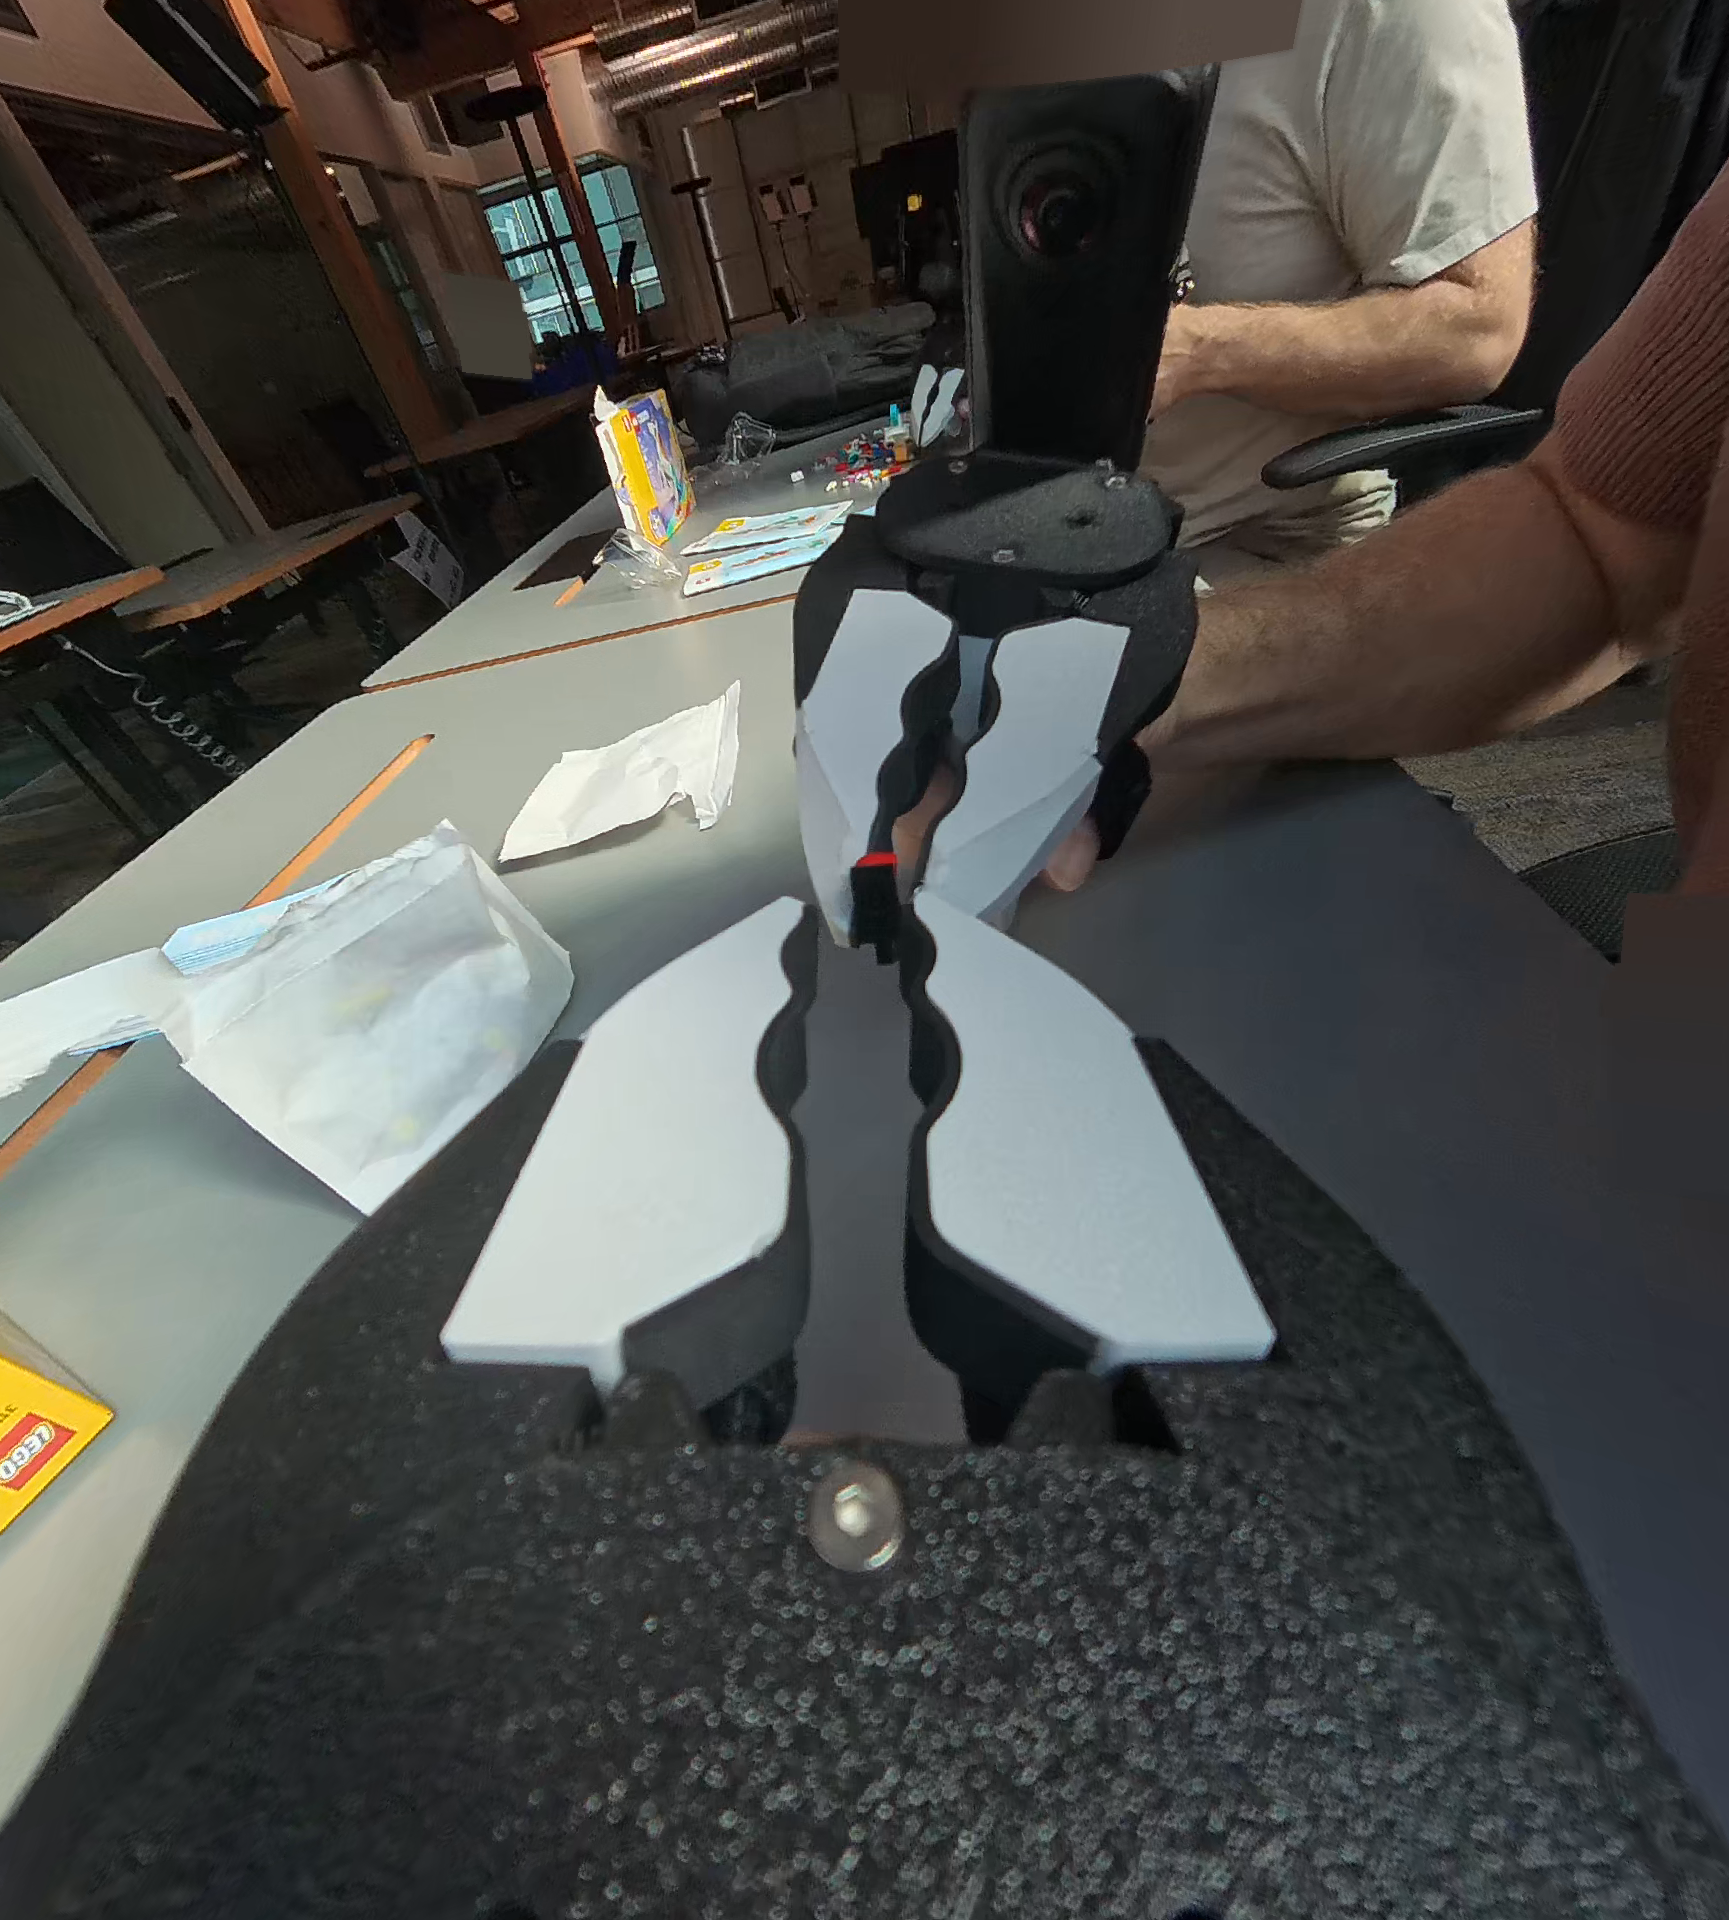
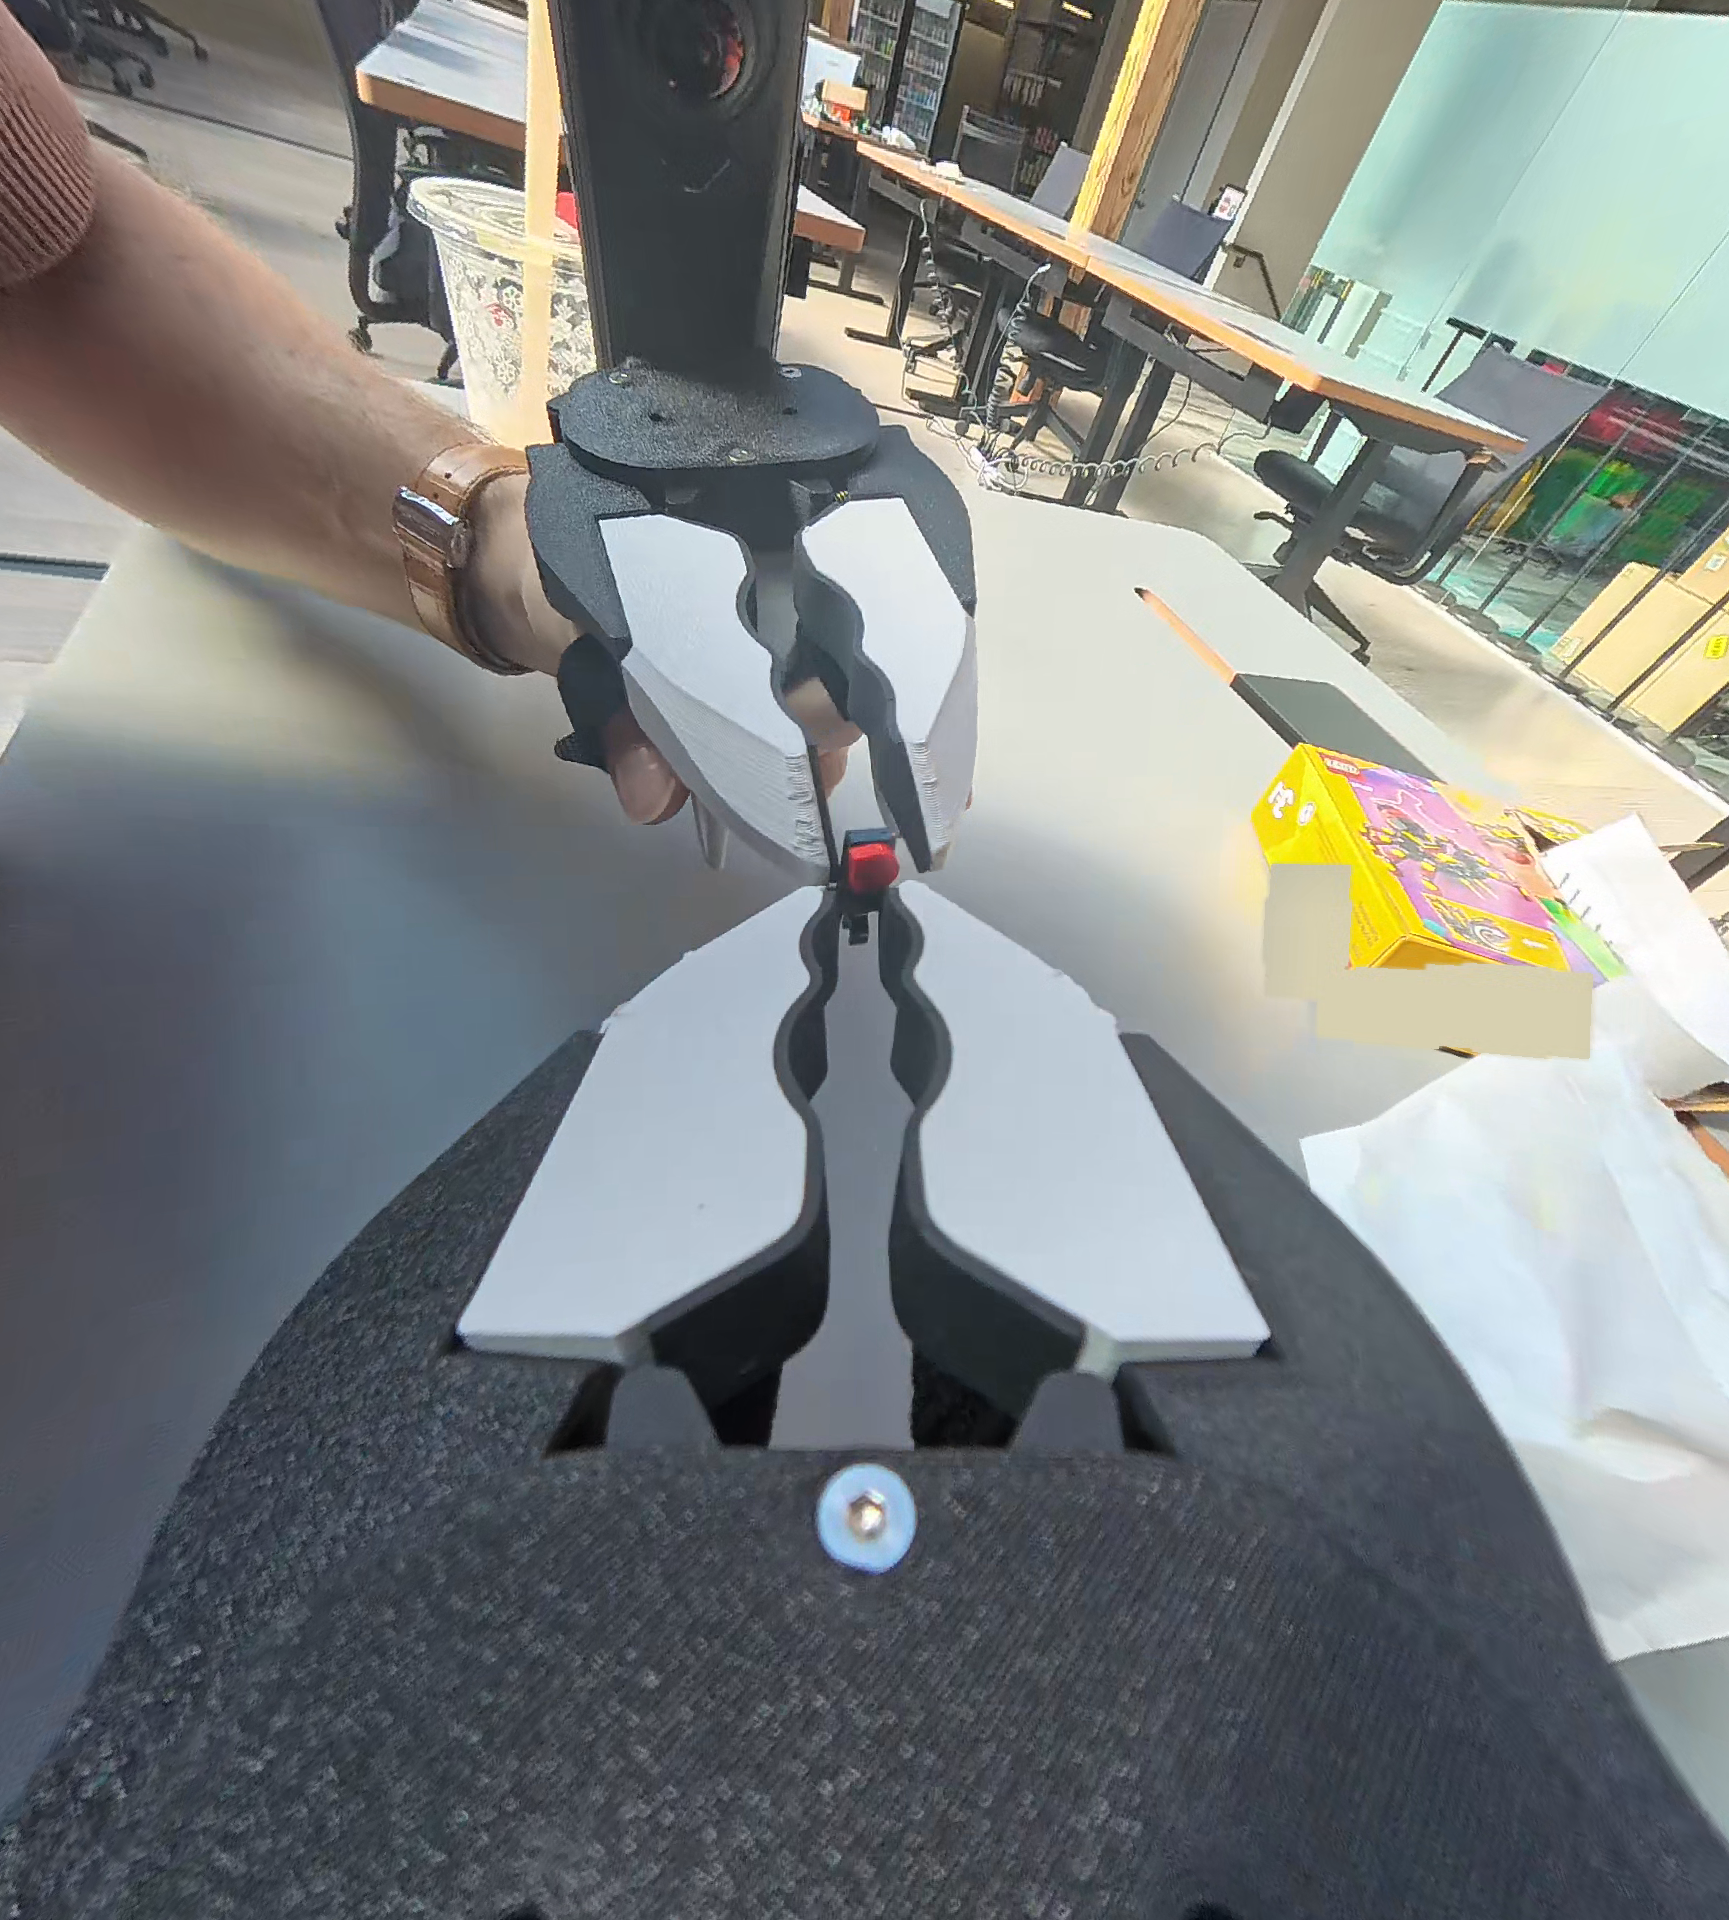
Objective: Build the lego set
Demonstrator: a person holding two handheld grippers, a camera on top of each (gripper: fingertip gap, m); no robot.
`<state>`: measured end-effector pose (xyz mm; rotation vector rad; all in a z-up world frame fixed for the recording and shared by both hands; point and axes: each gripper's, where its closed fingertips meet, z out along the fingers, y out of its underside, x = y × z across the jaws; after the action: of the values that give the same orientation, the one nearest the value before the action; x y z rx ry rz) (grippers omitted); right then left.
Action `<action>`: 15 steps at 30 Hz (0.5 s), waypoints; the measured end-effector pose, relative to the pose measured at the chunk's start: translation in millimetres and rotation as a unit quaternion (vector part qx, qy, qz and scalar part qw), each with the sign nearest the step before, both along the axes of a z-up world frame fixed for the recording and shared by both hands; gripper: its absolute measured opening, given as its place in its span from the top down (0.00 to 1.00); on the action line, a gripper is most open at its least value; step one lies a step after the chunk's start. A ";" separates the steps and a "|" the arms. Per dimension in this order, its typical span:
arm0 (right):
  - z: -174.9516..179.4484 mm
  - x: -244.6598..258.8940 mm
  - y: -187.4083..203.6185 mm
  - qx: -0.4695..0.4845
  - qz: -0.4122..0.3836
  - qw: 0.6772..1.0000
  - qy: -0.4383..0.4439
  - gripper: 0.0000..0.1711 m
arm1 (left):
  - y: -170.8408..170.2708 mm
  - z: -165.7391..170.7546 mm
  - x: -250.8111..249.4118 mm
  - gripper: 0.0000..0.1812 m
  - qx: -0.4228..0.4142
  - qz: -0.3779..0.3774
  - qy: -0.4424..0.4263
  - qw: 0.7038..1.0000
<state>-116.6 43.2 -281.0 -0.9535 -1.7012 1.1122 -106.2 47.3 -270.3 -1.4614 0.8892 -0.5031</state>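
Lego piece [image 2: 867,864], small, red and black, is pinched tip to tip between the left gripper [image 2: 865,854] and right gripper [image 1: 881,920], both clenched on it above the grey table [image 1: 631,665], paper bags [image 1: 372,1029] alongside.

Landmark: lego piece [image 2: 867,864], above table [image 2: 1099,644]. Left gripper [image 2: 875,831] just behind it, right gripper [image 2: 855,914] just before; box [image 2: 1411,883] and paper bags [image 2: 1566,1299] well right.

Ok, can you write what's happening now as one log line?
left gripper: shut on black-and-red lego piece | right gripper: shut on same piece | pose: tip to tip over table
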 end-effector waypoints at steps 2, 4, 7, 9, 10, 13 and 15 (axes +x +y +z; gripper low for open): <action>-1.6 0.3 -2.1 0.005 0.005 1.000 -0.001 0.96 | -2.1 -2.2 0.9 0.92 -0.005 -0.012 -0.011 1.000; -5.6 0.6 -3.0 0.004 0.010 1.000 -0.009 0.96 | -4.3 -6.6 2.2 0.93 -0.014 -0.022 -0.024 0.999; -12.0 -0.2 -4.3 0.017 0.013 1.000 -0.021 0.96 | -5.5 -11.1 3.3 0.94 -0.021 -0.025 -0.037 0.999; -18.4 -1.5 -4.9 0.026 0.012 0.999 -0.034 0.96 | -5.1 -16.1 2.0 0.94 -0.027 -0.020 -0.040 0.999; -19.6 -1.8 -5.2 0.031 0.012 0.999 -0.035 0.96 | -5.8 -17.4 1.5 0.94 -0.028 -0.020 -0.047 0.998; -18.2 -2.4 -5.6 0.018 0.015 0.999 -0.030 0.96 | -7.2 -16.0 1.1 0.96 -0.018 -0.018 -0.047 0.999; -17.8 -3.6 -4.5 0.004 0.016 1.000 -0.027 0.96 | -6.3 -15.6 -0.1 0.96 -0.014 -0.012 -0.042 0.999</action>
<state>-120.2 38.7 -298.8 -0.9616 -1.7681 1.1099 -106.3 41.0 -285.9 -1.4450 0.8364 -0.5924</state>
